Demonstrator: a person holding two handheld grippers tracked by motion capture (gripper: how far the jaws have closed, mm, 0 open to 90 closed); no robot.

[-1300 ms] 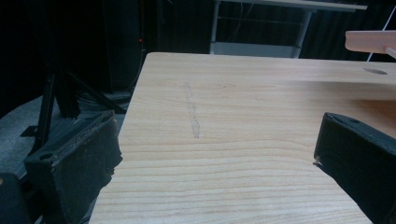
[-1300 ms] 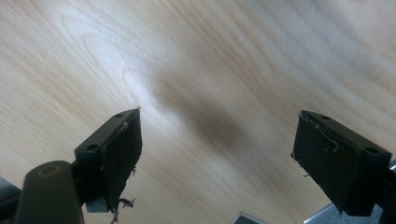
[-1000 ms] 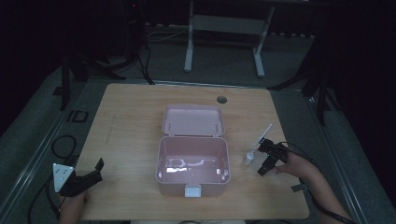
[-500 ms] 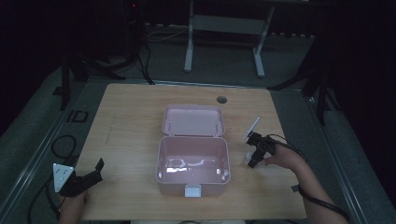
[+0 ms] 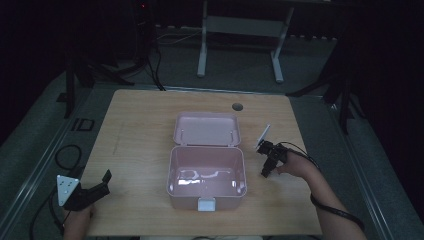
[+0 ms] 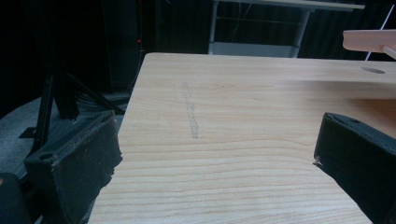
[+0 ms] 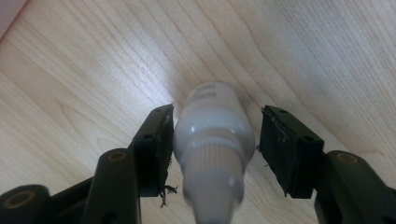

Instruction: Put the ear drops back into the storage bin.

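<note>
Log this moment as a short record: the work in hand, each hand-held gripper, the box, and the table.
work in hand: closing on a small white plastic bottle standing on the light wooden table
right hand-held gripper: jaws have just been closing around the bottle; one pad touches it, a gap remains at the other
left hand-held gripper: open, nothing between its jaws, near the table's front left corner
pink plastic box: lid open and laid back
bottle's place: right of the box
</note>
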